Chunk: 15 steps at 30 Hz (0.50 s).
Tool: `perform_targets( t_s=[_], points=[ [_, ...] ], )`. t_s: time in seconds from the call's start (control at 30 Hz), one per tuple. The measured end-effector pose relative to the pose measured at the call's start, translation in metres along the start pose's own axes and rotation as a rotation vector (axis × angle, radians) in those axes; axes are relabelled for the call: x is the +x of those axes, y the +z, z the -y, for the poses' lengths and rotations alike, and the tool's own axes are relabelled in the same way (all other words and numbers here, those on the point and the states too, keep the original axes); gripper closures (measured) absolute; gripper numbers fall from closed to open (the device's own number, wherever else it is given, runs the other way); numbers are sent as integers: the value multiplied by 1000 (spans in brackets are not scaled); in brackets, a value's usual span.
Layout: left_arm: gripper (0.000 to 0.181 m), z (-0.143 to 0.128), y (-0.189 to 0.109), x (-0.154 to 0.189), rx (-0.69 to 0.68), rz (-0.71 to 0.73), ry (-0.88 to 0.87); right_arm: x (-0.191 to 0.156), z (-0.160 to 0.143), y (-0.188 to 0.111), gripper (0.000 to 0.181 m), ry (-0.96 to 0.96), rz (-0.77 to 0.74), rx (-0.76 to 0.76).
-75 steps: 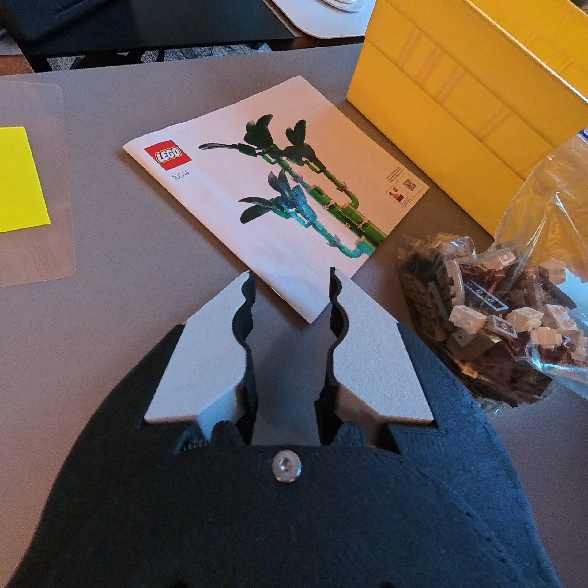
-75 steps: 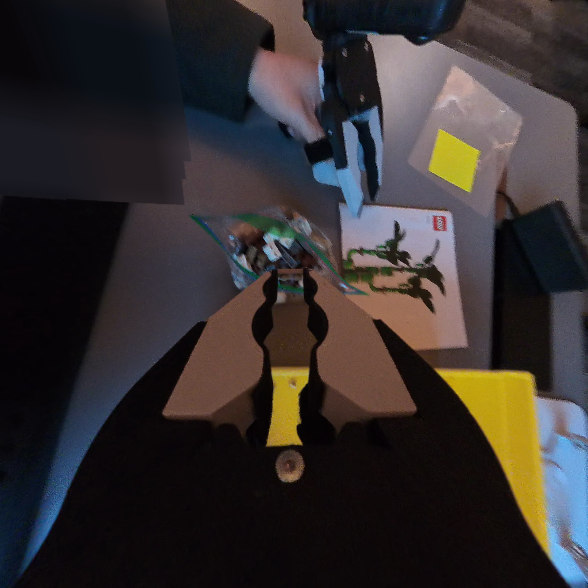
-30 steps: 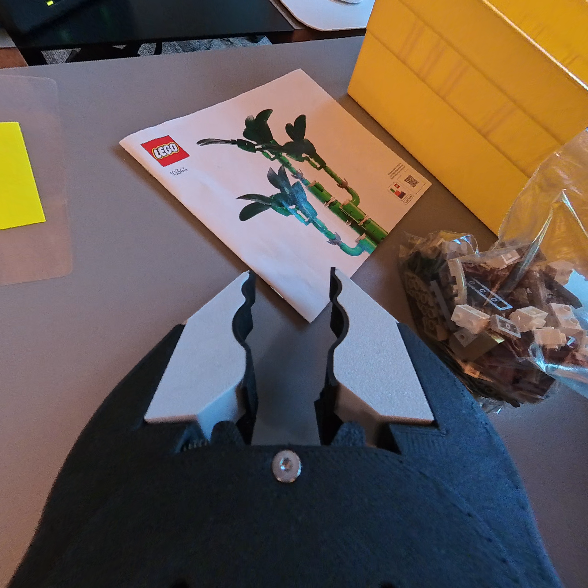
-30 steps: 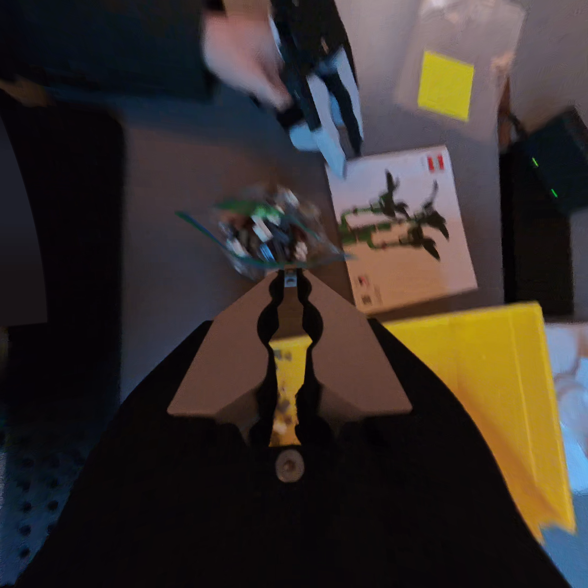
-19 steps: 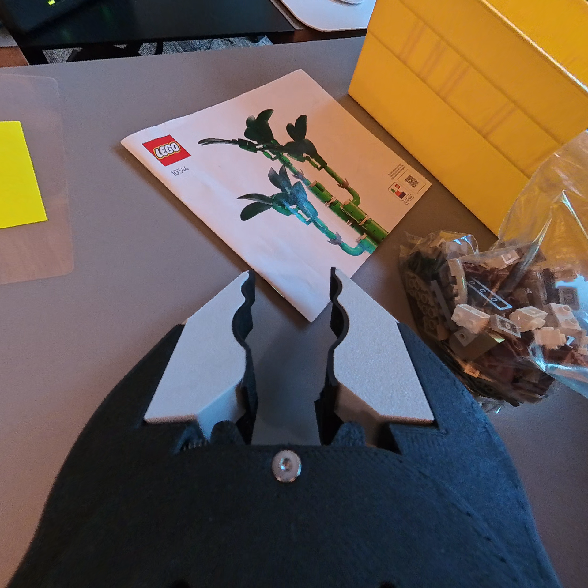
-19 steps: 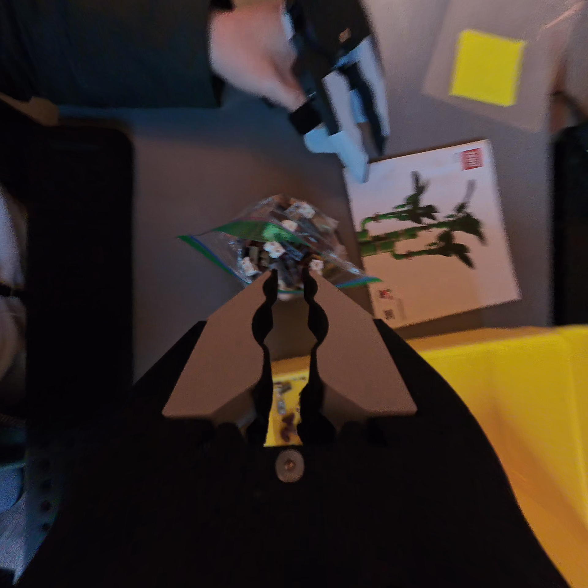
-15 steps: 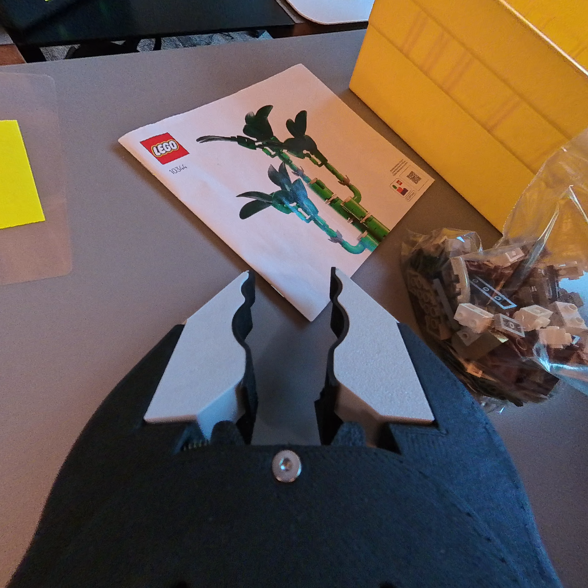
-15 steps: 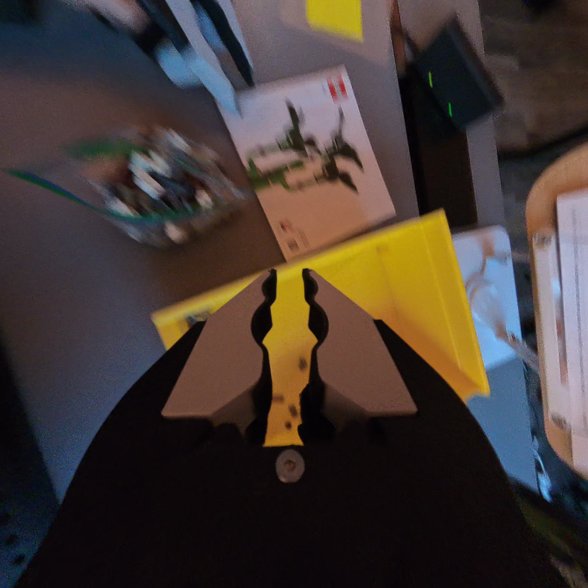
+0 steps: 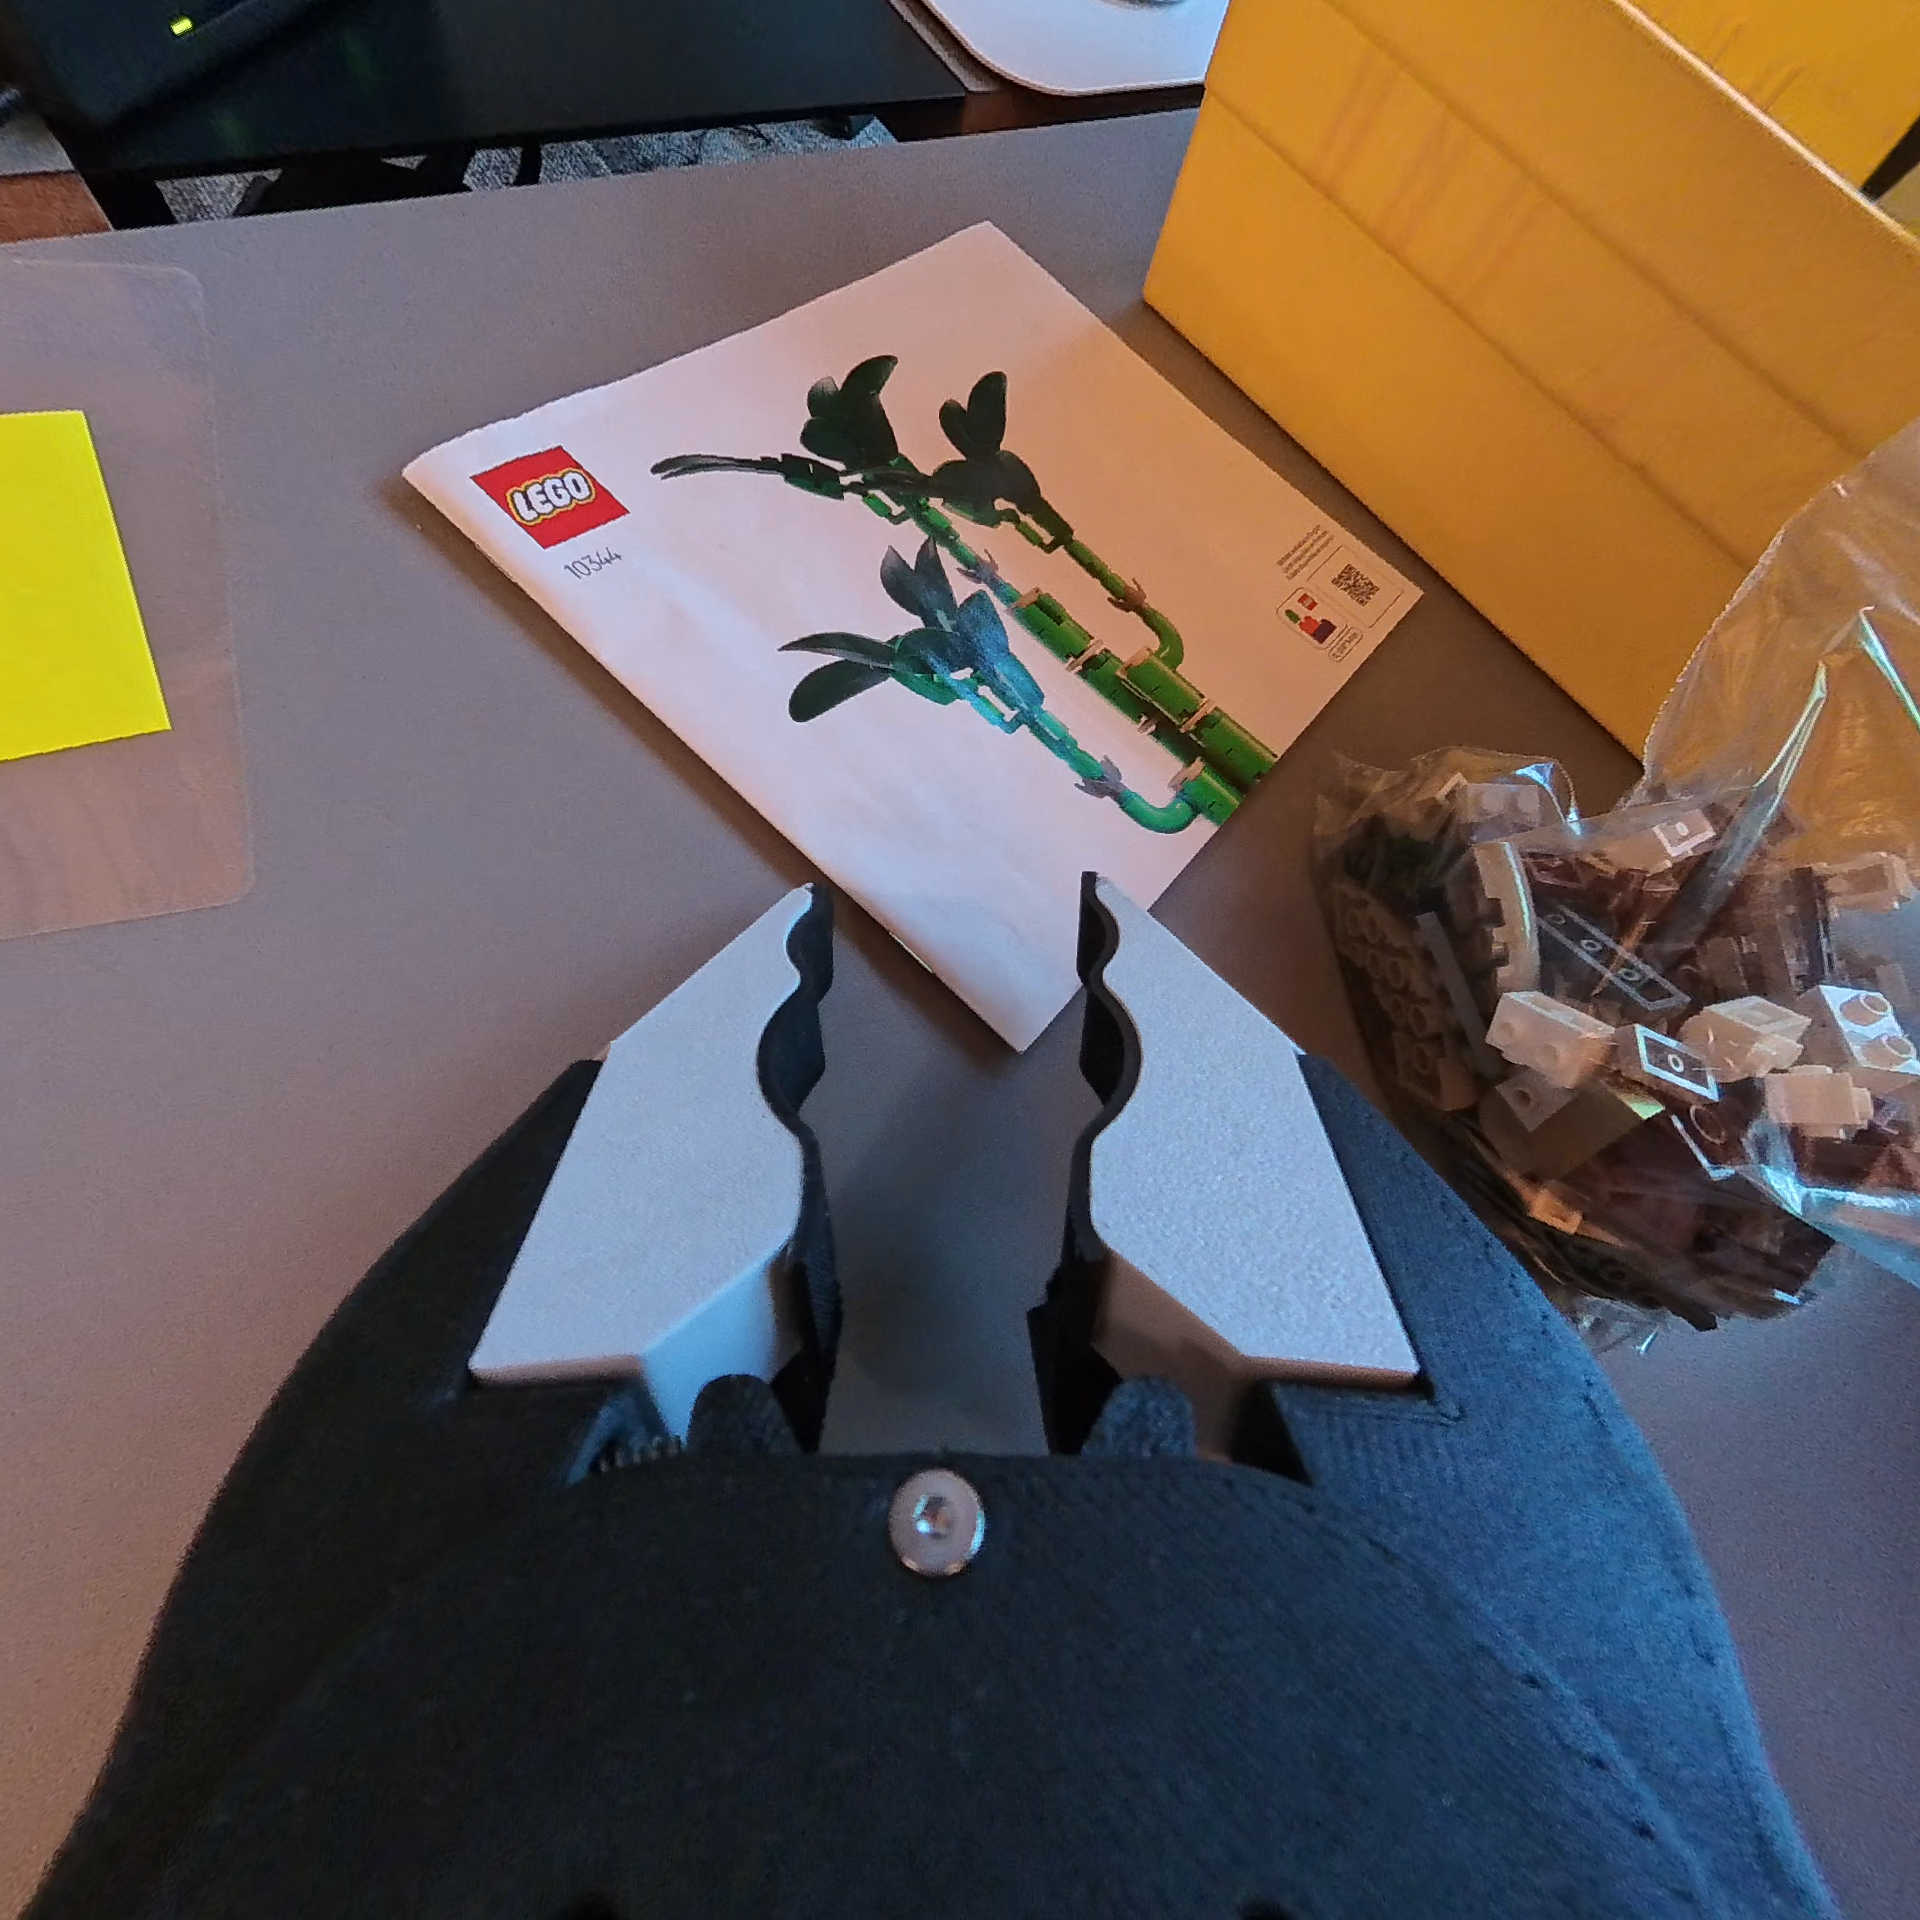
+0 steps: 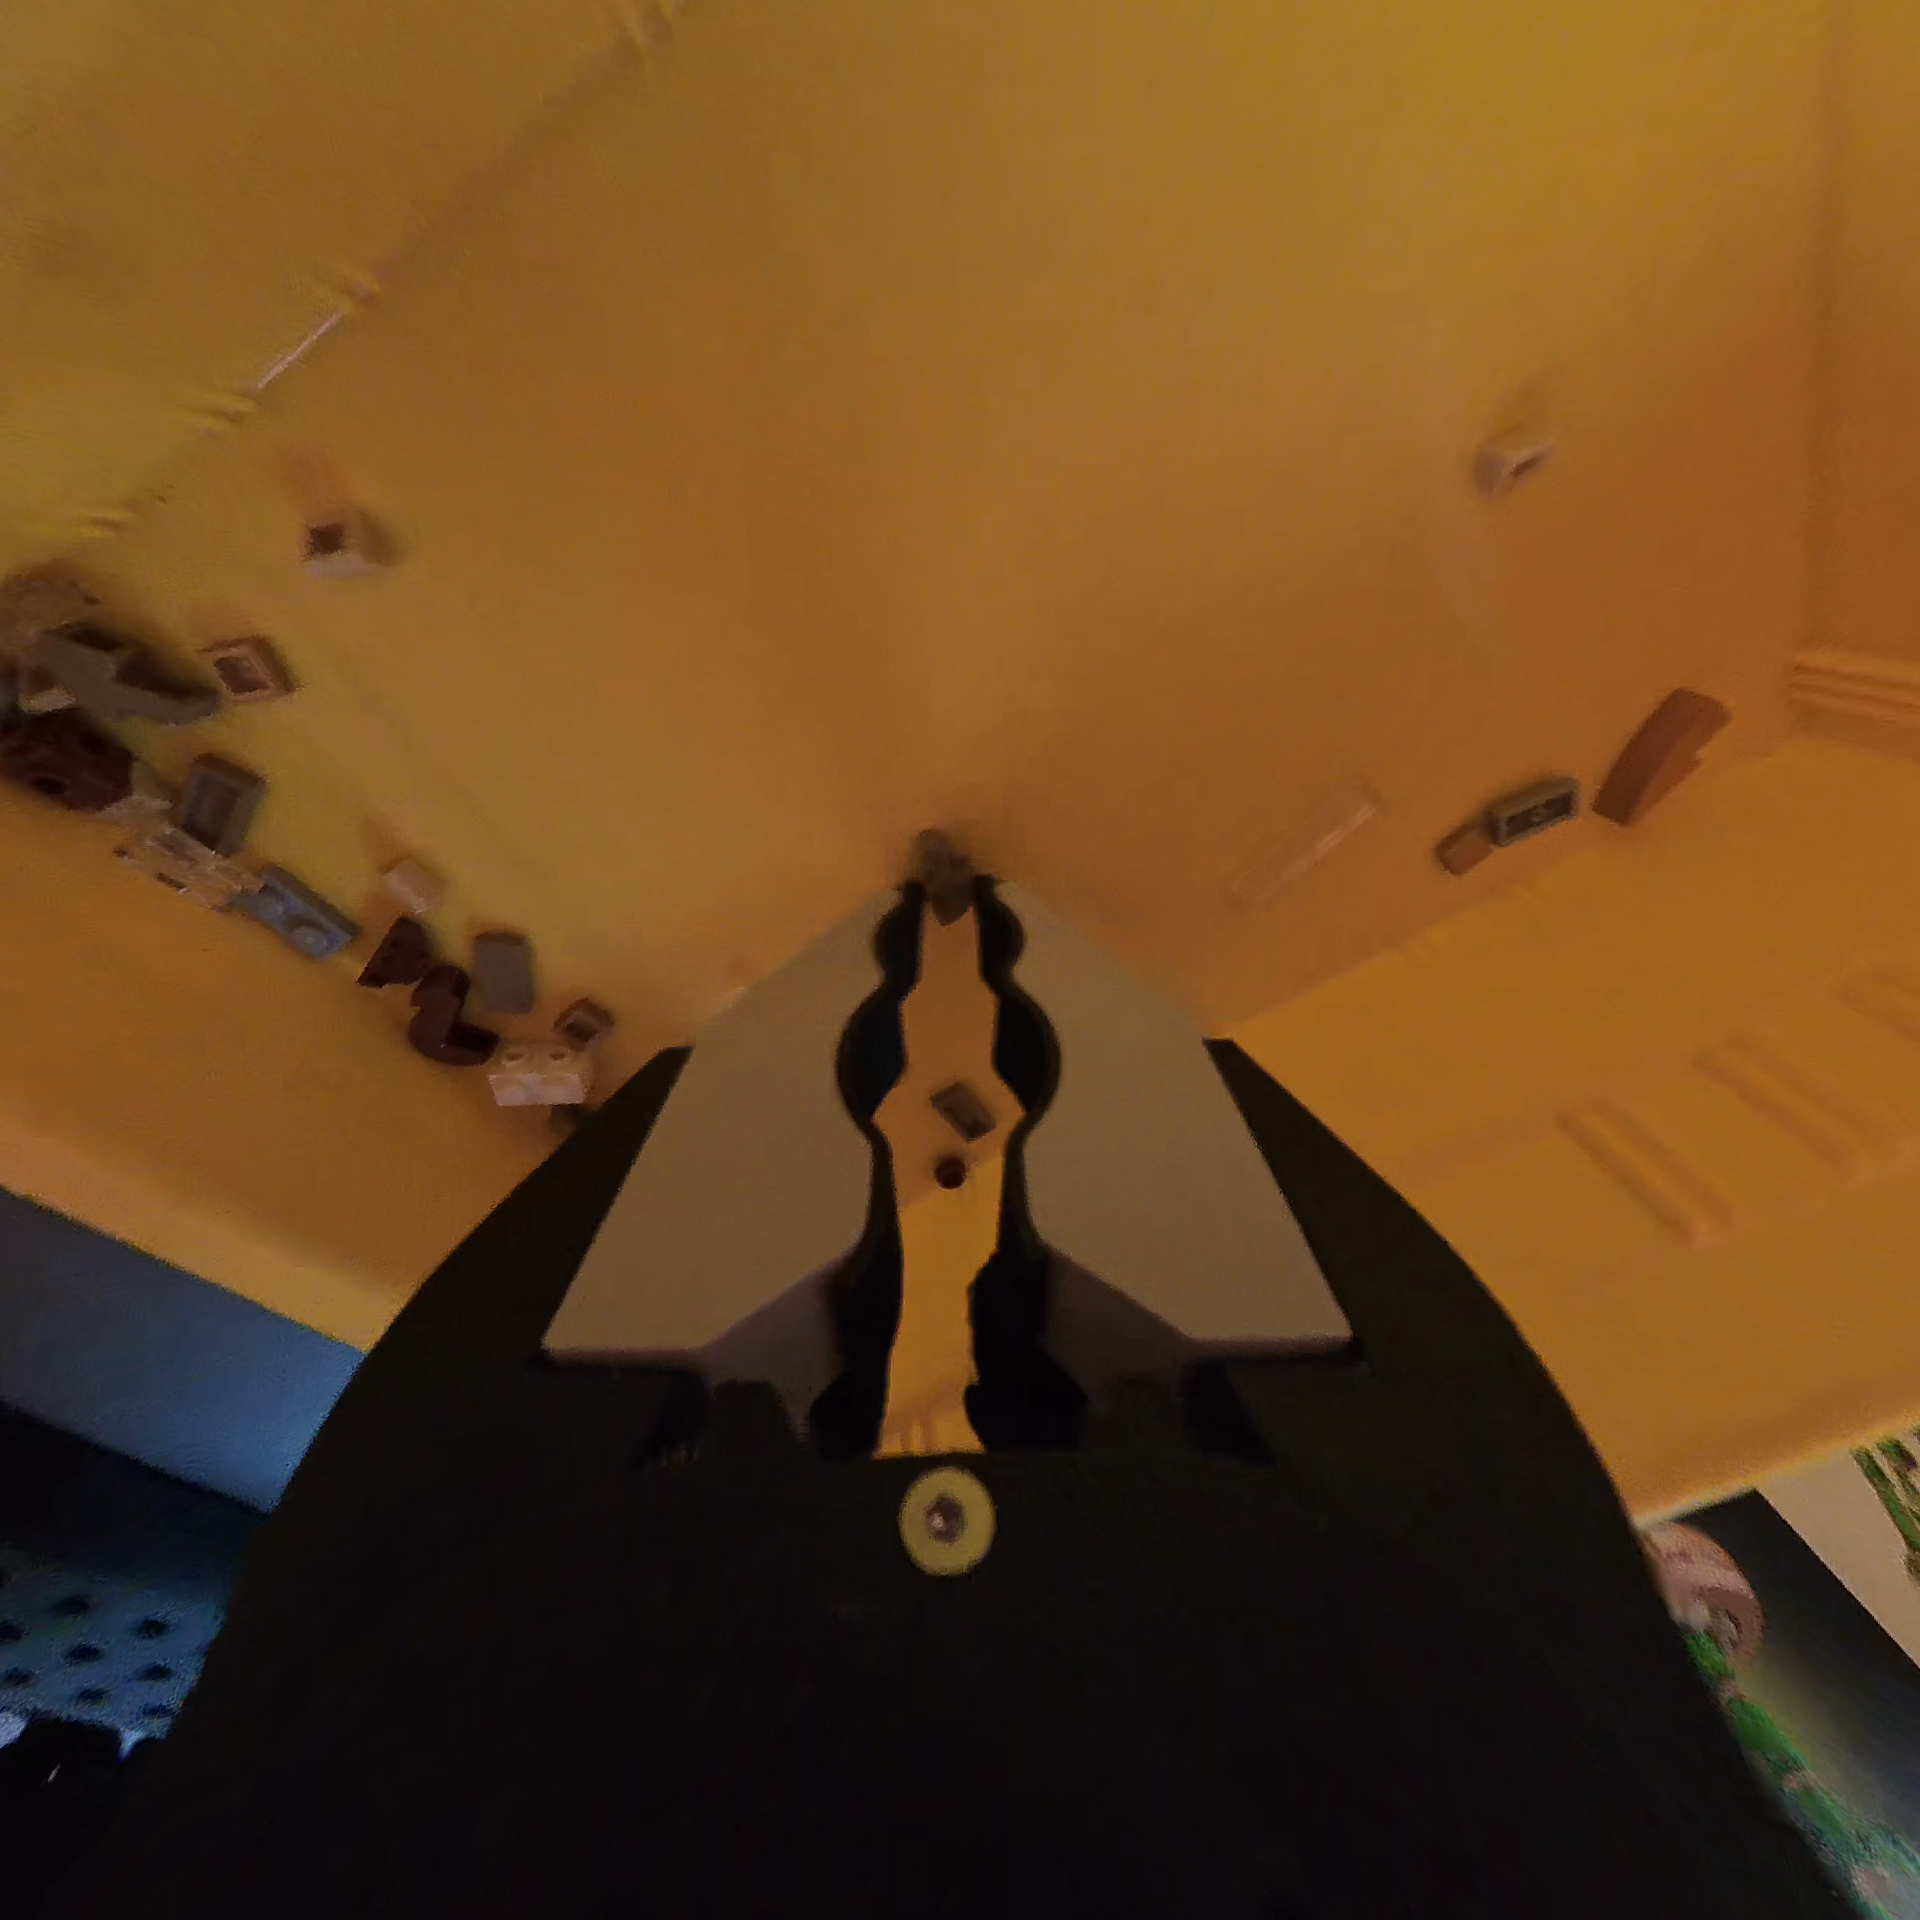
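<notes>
Grey-brown matte tabletop (image 9: pixel 436 1039) carries white instruction booklet with green plant picture (image 9: pixel 935 623), clear plastic bag of small grey, white and brown bricks (image 9: pixel 1621 1049), tall yellow plastic bin (image 9: pixel 1507 343), clear sleeve with yellow square card (image 9: pixel 73 582). Left gripper (image 9: pixel 956 904) hovers over bare table, jaws wide apart, empty, tips just short of booklet's near corner; bag to its right. Right gripper (image 10: pixel 943 896) reaches inside yellow bin, jaws nearly closed, pinching tiny grey brick (image 10: pixel 940 864) at tips. Loose bricks (image 10: pixel 312 914) scattered along bin's left wall, few more at right (image 10: pixel 1527 821).
</notes>
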State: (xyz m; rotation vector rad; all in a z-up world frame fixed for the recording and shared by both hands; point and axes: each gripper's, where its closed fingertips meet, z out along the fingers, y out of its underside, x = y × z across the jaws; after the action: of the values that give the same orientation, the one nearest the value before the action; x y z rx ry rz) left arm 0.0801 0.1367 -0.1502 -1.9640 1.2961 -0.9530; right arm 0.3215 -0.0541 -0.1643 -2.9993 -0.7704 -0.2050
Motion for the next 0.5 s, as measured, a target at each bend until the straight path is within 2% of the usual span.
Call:
perform_targets(
  t_s=[0.07,0.13,0.23,0.3,0.4,0.5],
  points=[
    [135,0,0,0,0,1,1,1,1,-1,172,-28,-26,9],
    [135,0,0,-1,2,3,0,8,6,-14,172,-68,-141,29],
    [135,0,0,-2,1,6,-2,8,35,-59,173,-181,-416,161],
    [135,0,0,-2,-2,7,0,0,43,-81,173,-229,-541,159],
    [135,-1,0,-1,-4,11,8,-8,44,-91,172,-243,-604,99],
    [135,0,0,-1,-3,15,15,-14,46,-92,172,-233,-601,99]
  ],
)
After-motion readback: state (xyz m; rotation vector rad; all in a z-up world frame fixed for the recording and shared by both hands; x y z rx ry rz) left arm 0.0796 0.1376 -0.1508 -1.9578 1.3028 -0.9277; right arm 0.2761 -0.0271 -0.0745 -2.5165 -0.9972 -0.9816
